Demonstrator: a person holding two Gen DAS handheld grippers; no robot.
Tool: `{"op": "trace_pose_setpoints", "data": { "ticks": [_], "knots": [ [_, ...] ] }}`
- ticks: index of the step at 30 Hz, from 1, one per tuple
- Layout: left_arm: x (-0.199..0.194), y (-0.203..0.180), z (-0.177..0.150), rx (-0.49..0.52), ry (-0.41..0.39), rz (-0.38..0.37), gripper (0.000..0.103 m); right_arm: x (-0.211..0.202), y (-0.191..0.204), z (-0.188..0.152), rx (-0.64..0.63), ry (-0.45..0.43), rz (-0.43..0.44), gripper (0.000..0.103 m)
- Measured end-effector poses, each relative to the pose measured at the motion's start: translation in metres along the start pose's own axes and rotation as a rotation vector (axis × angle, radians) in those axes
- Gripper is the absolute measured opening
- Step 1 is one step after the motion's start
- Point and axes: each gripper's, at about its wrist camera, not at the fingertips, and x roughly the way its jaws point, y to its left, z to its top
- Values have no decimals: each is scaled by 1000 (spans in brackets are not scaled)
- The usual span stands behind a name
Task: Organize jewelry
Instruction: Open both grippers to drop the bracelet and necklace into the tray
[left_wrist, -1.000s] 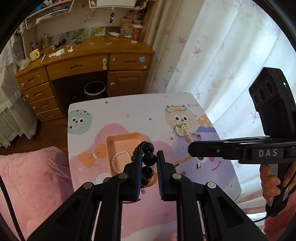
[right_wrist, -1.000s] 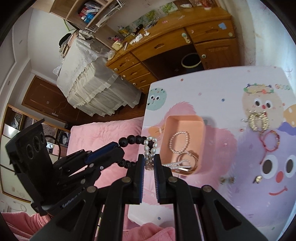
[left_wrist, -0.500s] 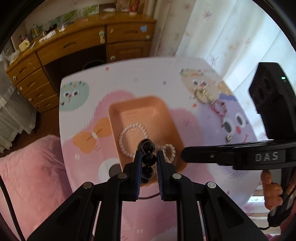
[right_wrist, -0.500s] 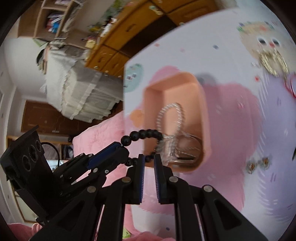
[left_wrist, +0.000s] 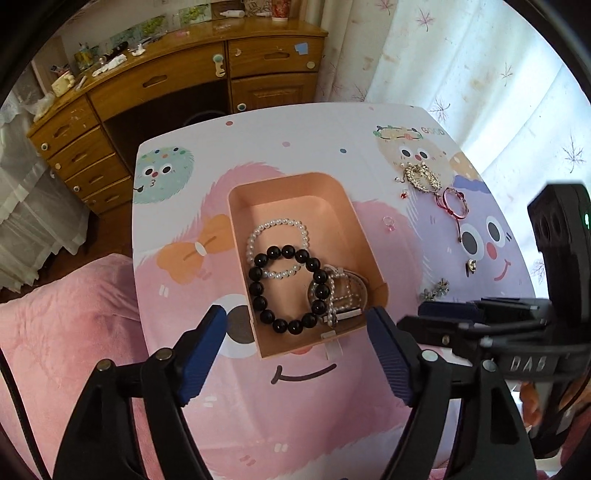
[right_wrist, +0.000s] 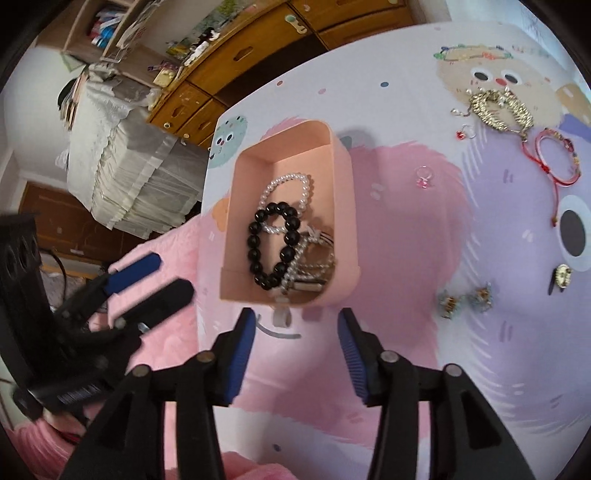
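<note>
Both grippers, left gripper (left_wrist: 295, 332) and right gripper (right_wrist: 297, 332), are hanging spread apart and empty over the worktop (left_wrist: 258, 406). Black bead bracelet (left_wrist: 288, 290) is lying in the pink tray (left_wrist: 362, 236) on pearls. Next pick is probably the red cord bracelet (right_wrist: 557, 160); small, blurry.

Wooden dresser (left_wrist: 155, 85) with drawers upper left, cluttered top. Floral curtains (left_wrist: 461, 62) upper right, backlit by daylight. Pink bedding (left_wrist: 62, 332) lower left. Wood floor (left_wrist: 107, 229) between.

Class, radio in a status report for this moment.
Both tools open, left, right. Black bracelet lies in pink box. Gold chain waits on table. Nothing blocking.
</note>
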Motion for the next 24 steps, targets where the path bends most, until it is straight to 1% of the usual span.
{"op": "trace_pose_setpoints", "data": {
  "ticks": [1,3,8,10,11,13,17,19,22,24],
  "knots": [
    [-1,-1,-2,-6,4,6,81,1,0,-3,-7,0,-6,49],
    [-1,-4,-7,-14,17,17,81,2,-4,-9,-13,8,-16,49],
    [3,-17,-29,-28,78,5,81,1,-22,-32,-28,46,-59,50],
    [5,-24,-39,-21,93,29,81,-2,-35,-41,-23,70,-60,54],
    [6,-29,-44,-17,103,43,81,-4,-42,-44,-16,78,-62,58],
    [8,-36,-52,-15,118,54,81,-9,-56,-52,-6,85,-98,60],
    [16,-55,-69,-4,141,36,82,-24,-80,-63,-23,79,-140,61],
    [22,-69,-75,11,165,19,82,-33,-90,-67,-27,75,-158,61],
    [28,-87,-80,-18,167,-8,82,-45,-107,-71,-40,66,-194,61],
    [33,-97,-79,-35,172,-9,82,-51,-116,-72,-57,64,-229,61]
  ]
}}
